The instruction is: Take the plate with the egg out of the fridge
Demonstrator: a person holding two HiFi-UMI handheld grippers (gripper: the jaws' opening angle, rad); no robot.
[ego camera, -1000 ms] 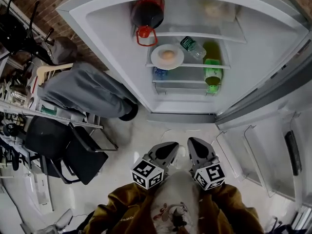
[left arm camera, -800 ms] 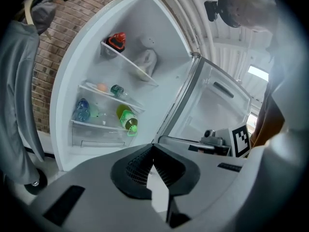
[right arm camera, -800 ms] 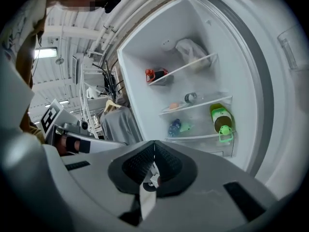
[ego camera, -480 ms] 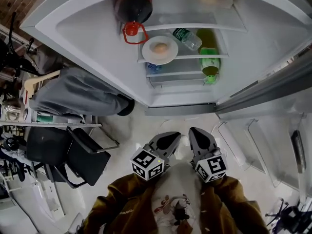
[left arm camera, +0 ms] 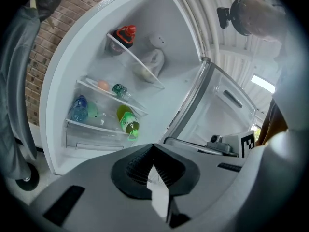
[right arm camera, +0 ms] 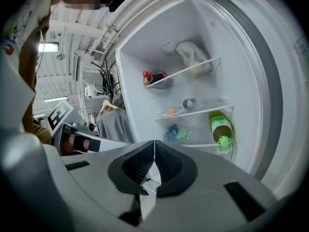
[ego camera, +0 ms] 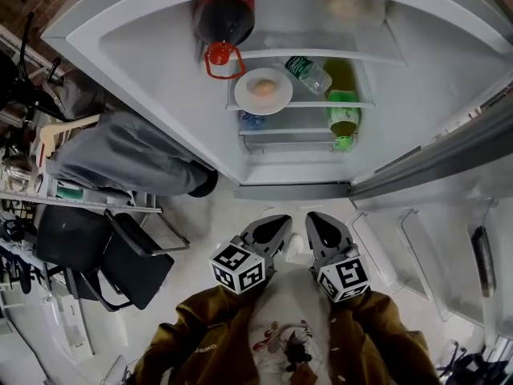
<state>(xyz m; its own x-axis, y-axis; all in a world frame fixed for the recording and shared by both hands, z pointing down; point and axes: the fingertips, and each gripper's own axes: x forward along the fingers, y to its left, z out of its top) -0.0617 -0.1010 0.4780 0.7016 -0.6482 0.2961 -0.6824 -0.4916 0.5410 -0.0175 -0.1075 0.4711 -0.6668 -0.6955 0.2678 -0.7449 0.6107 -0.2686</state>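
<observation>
A white plate with one egg sits on the middle shelf of the open fridge, left of a lying clear bottle. The egg on its plate also shows in the left gripper view, and small in the right gripper view. My left gripper and right gripper hang side by side over the floor in front of the fridge, well short of the shelves. Both point at the interior. The left gripper and the right gripper have their jaws closed together with nothing between them.
A dark bottle with a red cap lies on the top shelf beside a bag. A clear bottle, a green bottle and a blue bottle share the lower shelves. The open door stands right. A grey garment and a black chair stand left.
In the head view the fridge has shifted left and come slightly nearer. Both grippers stay side by side, shut and empty.
</observation>
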